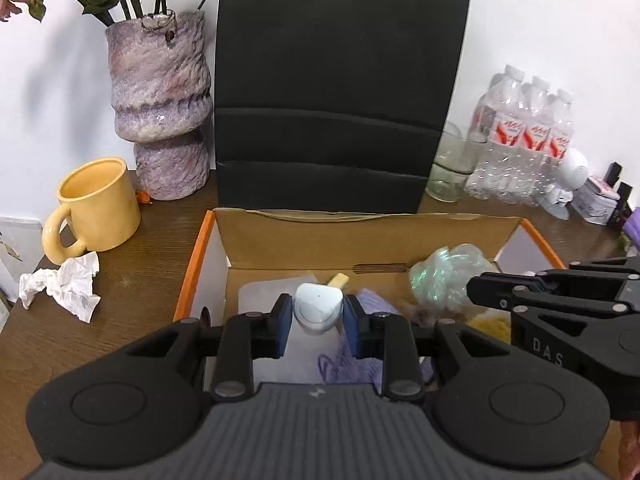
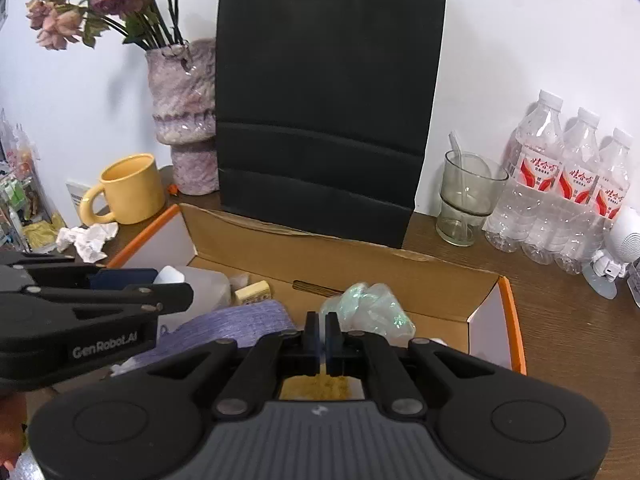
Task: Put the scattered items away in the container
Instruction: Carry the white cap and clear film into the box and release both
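An open cardboard box point(image 1: 280, 236) with orange edges sits on the wooden desk; it also shows in the right wrist view point(image 2: 360, 264). My left gripper point(image 1: 318, 316) is shut on a small white earbud case point(image 1: 318, 308) and holds it over the box. Inside lie a purple cloth point(image 2: 236, 324), an iridescent plastic wad point(image 2: 372, 308), a cream block point(image 2: 252, 292) and something yellow point(image 2: 316, 388). My right gripper point(image 2: 322, 338) is shut and empty above the box, over the yellow thing. A crumpled white tissue point(image 1: 64, 284) lies on the desk left of the box.
A yellow mug point(image 1: 100, 204), a purple vase point(image 1: 160, 108) with dried flowers and a black paper bag point(image 1: 336, 88) stand behind the box. A glass cup point(image 2: 468, 196) and a pack of water bottles point(image 2: 568, 188) stand at the back right.
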### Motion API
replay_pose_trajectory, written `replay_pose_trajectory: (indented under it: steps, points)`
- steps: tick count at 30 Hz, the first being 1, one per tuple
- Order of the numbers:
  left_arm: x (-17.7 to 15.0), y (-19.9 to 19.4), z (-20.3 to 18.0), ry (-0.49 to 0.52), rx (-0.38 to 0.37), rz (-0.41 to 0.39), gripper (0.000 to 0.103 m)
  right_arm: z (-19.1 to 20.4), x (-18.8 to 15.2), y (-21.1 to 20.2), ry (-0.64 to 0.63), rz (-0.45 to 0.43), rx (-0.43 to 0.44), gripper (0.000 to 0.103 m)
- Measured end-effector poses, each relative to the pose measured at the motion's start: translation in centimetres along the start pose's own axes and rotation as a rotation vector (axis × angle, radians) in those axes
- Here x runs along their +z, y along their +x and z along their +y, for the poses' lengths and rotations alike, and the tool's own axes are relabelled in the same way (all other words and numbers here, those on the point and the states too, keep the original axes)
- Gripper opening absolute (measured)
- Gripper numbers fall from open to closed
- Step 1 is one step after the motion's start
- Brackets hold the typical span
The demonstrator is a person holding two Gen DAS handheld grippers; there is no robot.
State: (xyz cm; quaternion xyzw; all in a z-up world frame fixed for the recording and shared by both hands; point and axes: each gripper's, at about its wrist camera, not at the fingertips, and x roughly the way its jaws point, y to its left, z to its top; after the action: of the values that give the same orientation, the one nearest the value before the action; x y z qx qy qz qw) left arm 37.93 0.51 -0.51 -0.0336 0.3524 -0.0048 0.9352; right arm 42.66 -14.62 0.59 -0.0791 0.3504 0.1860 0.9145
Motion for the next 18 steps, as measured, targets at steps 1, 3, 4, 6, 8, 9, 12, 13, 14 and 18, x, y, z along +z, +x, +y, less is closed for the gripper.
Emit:
replay_pose_trajectory:
  steps: [1, 3, 4, 6, 8, 9, 12, 13, 14, 18]
  points:
    - [0.1, 0.3, 0.1, -0.002, 0.001, 0.005, 0.028, 0.0, 0.0, 0.2, 0.001, 0.002, 0.000, 0.002]
    - [0.2, 0.7, 0.0, 0.001, 0.004, 0.010, 0.028, -0.1, 0.0, 0.6, 0.004, 0.007, 0.001, 0.002]
    - [0.3, 0.9, 0.0, 0.005, 0.005, 0.009, 0.030, -0.2, 0.0, 0.7, 0.006, 0.011, 0.002, 0.004]
    - [0.2, 0.9, 0.0, 0.004, 0.009, 0.008, 0.044, -0.3, 0.0, 0.9, 0.012, 0.018, 0.003, 0.010]
    - [0.0, 0.7, 0.0, 0.006, 0.009, 0.001, 0.058, -0.4, -0.3, 0.5, 0.011, 0.015, 0.001, 0.030]
    - [-0.1, 0.5, 0.0, 0.011, 0.009, -0.004, 0.063, -0.5, -0.4, 0.2, 0.010, 0.011, 0.000, 0.041]
    - [-0.2, -0.8, 0.2, 0.016, 0.023, -0.024, 0.079, -0.5, -0.7, -1.5, 0.001, -0.016, -0.029, 0.071]
    - [-0.3, -1.4, 0.4, 0.015, 0.022, -0.033, 0.086, -0.5, -0.7, -2.2, -0.001, -0.026, -0.039, 0.081]
    - [-0.4, -2.0, 0.6, 0.012, 0.021, -0.041, 0.091, -0.6, -0.8, -3.1, 0.003, -0.036, -0.044, 0.096]
    - [-1.1, -5.3, 1.0, 0.012, 0.008, -0.079, 0.103, -0.7, -1.3, -6.6, 0.015, -0.062, -0.041, 0.103]
